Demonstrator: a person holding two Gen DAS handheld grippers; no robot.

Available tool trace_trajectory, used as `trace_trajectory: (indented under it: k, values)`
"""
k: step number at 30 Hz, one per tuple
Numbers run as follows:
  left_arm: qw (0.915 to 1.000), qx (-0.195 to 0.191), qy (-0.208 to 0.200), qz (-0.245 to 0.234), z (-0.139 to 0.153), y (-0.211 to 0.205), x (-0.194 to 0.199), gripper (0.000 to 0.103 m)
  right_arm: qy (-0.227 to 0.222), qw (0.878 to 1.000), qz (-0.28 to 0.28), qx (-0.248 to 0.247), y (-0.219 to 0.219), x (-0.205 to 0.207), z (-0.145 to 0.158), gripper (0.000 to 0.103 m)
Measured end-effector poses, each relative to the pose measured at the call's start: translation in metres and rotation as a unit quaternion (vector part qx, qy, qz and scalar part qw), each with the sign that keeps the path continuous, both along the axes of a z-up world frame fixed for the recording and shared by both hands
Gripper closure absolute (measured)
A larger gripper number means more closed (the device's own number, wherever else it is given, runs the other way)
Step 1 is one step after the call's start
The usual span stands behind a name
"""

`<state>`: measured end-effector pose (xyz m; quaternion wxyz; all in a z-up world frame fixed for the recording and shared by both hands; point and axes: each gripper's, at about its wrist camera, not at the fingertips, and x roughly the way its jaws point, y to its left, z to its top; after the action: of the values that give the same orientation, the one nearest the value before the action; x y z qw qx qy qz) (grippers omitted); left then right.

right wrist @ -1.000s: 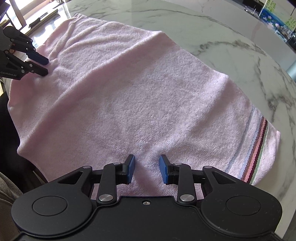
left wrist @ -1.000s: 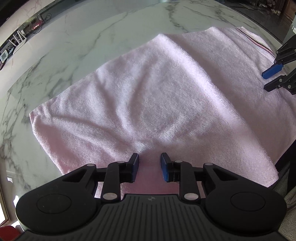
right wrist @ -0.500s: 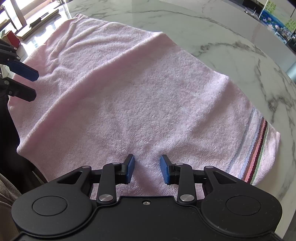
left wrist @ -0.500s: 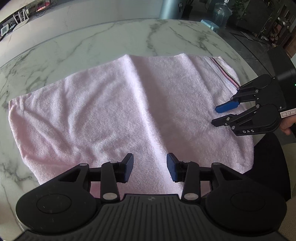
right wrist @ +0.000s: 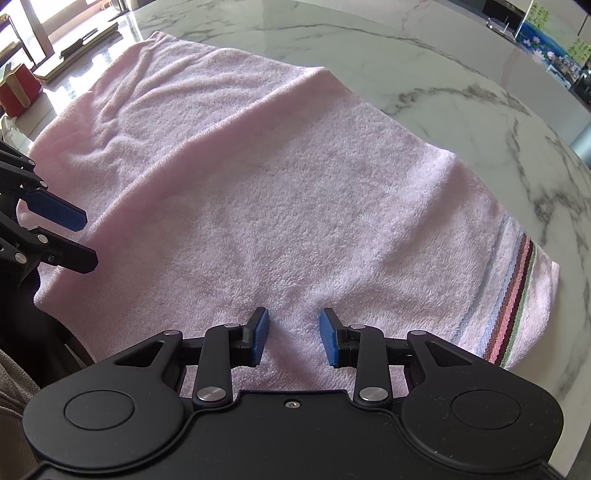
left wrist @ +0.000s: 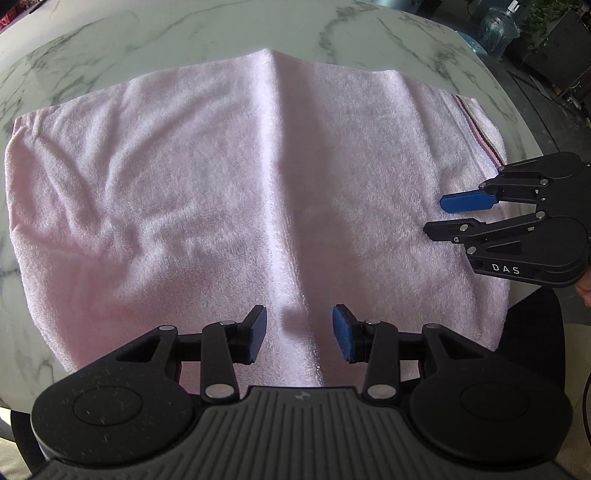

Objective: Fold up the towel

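Note:
A pink towel [left wrist: 221,192] lies spread on a white marble table [left wrist: 184,33], with a raised crease down its middle and a striped band at its right end [right wrist: 513,295]. It also fills the right wrist view [right wrist: 277,192]. My left gripper [left wrist: 298,338] is open and empty, just above the towel's near edge at the crease. My right gripper [right wrist: 291,338] is open and empty over the near edge, left of the stripes. It also shows in the left wrist view [left wrist: 439,218]. The left gripper shows at the left edge of the right wrist view [right wrist: 86,240].
The towel's near edge hangs slightly over the table's front edge. A red box [right wrist: 16,92] and a flat tray [right wrist: 77,48] sit on the table beyond the towel's left end. A water jug [left wrist: 498,26] stands on the floor past the far side.
My left gripper has swung rightward toward the towel's middle and opened wider. The right gripper has hardly moved and stayed open.

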<state>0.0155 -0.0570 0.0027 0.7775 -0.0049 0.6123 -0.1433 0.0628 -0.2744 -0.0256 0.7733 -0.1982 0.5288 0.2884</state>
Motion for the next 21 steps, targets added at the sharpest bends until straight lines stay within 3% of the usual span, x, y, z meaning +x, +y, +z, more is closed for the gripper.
trace_trajectory:
  k: [3, 8, 13, 17, 21]
  values:
    - [1.0, 0.004, 0.006, 0.001, -0.004, -0.002, 0.0, 0.076, -0.001, 1.0, 0.001, 0.001, 0.001, -0.001, 0.0, 0.072]
    - [0.9998, 0.006, 0.017, 0.01, -0.01, 0.0, -0.002, 0.08, -0.001, 1.0, 0.005, 0.0, 0.004, -0.002, 0.001, 0.072]
    - [0.9999, 0.007, 0.013, 0.005, -0.011, -0.003, -0.002, 0.095, 0.002, 1.0, 0.007, -0.002, 0.006, -0.002, 0.001, 0.072]
    - [0.9999, 0.005, 0.01, 0.004, -0.012, -0.001, -0.003, 0.098, 0.009, 1.0, 0.019, -0.01, 0.009, 0.001, 0.001, 0.072]
    - [0.9999, 0.0, 0.007, 0.014, -0.012, 0.005, -0.008, 0.099, 0.023, 0.997, 0.067, -0.027, 0.015, 0.005, 0.004, 0.072]
